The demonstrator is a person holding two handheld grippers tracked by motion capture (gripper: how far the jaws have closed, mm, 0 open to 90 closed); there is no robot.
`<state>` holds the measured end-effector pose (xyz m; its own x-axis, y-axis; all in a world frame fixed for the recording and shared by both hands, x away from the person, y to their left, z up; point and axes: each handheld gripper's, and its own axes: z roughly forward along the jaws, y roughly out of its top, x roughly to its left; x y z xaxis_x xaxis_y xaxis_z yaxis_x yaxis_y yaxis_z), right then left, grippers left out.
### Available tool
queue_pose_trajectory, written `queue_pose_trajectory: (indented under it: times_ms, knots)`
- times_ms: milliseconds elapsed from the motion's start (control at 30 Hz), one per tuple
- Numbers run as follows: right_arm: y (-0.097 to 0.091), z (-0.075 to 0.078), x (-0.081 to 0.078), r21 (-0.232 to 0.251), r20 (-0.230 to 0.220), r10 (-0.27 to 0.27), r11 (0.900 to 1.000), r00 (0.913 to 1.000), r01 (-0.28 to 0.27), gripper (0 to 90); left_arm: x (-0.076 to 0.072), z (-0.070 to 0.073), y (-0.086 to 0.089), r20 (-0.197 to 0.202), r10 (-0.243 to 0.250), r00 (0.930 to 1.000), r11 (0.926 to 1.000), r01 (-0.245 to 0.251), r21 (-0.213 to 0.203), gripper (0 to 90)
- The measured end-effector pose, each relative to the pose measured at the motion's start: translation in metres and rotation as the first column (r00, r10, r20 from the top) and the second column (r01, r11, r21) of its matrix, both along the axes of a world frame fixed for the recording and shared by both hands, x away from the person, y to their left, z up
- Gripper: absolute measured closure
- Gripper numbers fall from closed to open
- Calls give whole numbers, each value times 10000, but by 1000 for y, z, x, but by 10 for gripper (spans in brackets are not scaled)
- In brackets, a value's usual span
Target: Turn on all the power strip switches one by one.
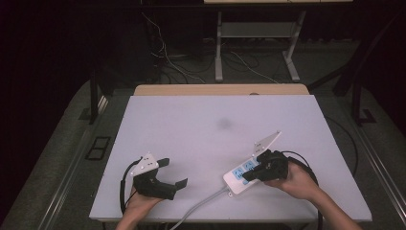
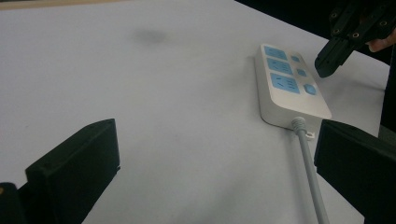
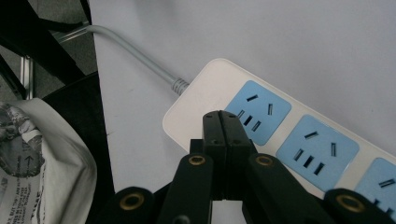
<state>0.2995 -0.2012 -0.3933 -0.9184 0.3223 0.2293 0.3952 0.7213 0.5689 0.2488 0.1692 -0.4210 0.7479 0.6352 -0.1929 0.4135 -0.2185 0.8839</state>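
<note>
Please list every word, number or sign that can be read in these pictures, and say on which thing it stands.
No text can be quoted with certainty.
Cloth bag beside the table: dark print with an arrow, too blurred to read.
Power strip: blue socket panels and buttons, no legible label.

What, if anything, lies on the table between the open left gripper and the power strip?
Nothing visible. Bare white table separates the left gripper from the power strip. The strip's grey cable trails toward the table's near edge, and the shut right gripper is over the strip's far side.
</note>
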Motion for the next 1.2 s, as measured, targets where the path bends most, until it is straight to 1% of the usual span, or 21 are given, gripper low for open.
queue_pose_trajectory:
  times_ms: [167,233,400,467,567,700,767,1000,1067,1200]
  knots:
    - [1,-3,3,-76,-86,-46,10000,10000,45,900,0,0,0,5,1,10000,10000,-1,-2,0]
    - [2,-5,4,-143,-83,54,9999,10000,-56,900,0,0,0,3,7,10000,10000,-7,7,0]
    - [5,-10,5,-383,-284,62,9992,9996,-73,900,0,0,1,-2,22,10000,10000,-22,-5,0]
    - [6,-12,5,-448,-284,119,9989,9995,-132,900,0,0,1,-3,34,10000,10000,-34,-1,0]
    - [7,-12,5,-423,-293,172,9989,9994,-185,900,0,0,1,-1,37,10000,10000,-37,-3,0]
    - [5,-13,6,-407,-366,101,9991,9993,-116,900,0,0,1,-6,22,10000,10000,-22,14,0]
    - [5,-13,6,-436,-313,101,9990,9995,-115,900,0,0,0,-4,22,10000,10000,-22,1,0]
    - [2,-15,5,-230,-251,54,9997,9997,-60,900,0,0,0,-2,-6,10000,10000,6,42,0]
    - [3,-16,4,-241,-231,33,9997,9997,-39,900,0,0,0,-12,-8,10000,10000,8,56,0]
    - [3,-16,6,-243,-311,41,9997,9995,-48,900,0,0,-1,31,39,10000,10000,-40,78,0]
